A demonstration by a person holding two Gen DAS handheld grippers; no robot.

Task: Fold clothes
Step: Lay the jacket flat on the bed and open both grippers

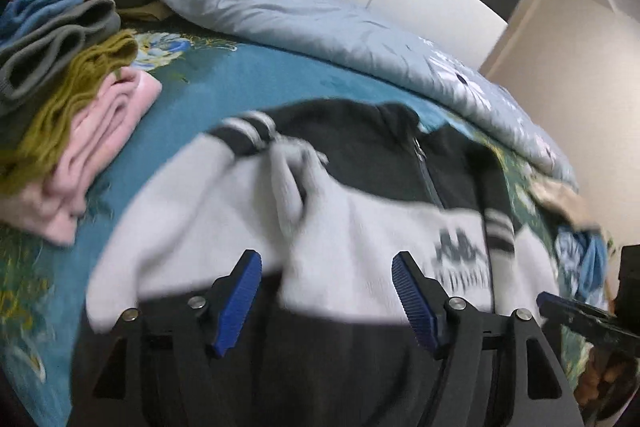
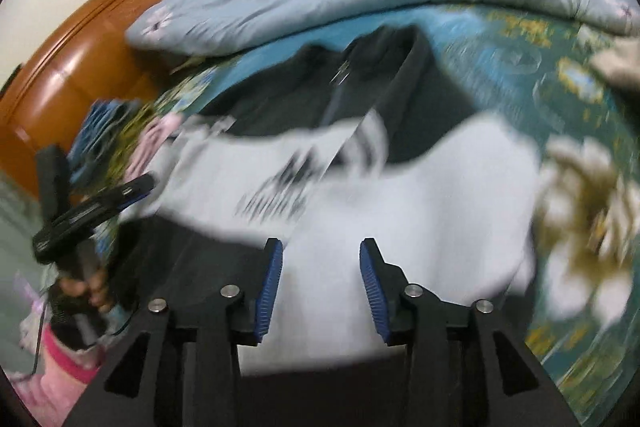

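A black and white zip jacket (image 1: 360,187) lies spread on the teal floral bedsheet (image 1: 240,83), its sleeves folded across the front. My left gripper (image 1: 326,259) is open just above the white band near the hem, holding nothing. My right gripper (image 2: 320,247) is open over the white part of the jacket (image 2: 400,211), also empty. The right gripper shows at the right edge of the left wrist view (image 1: 576,311). The left gripper shows at the left of the right wrist view (image 2: 96,207). Both views are motion-blurred.
A stack of folded clothes (image 1: 80,123), pink, olive, grey and blue, sits left of the jacket. A rolled light-blue flowered quilt (image 1: 280,7) lies along the far side. A wooden headboard (image 2: 80,47) stands at the left. More loose clothes (image 1: 576,227) lie at the right.
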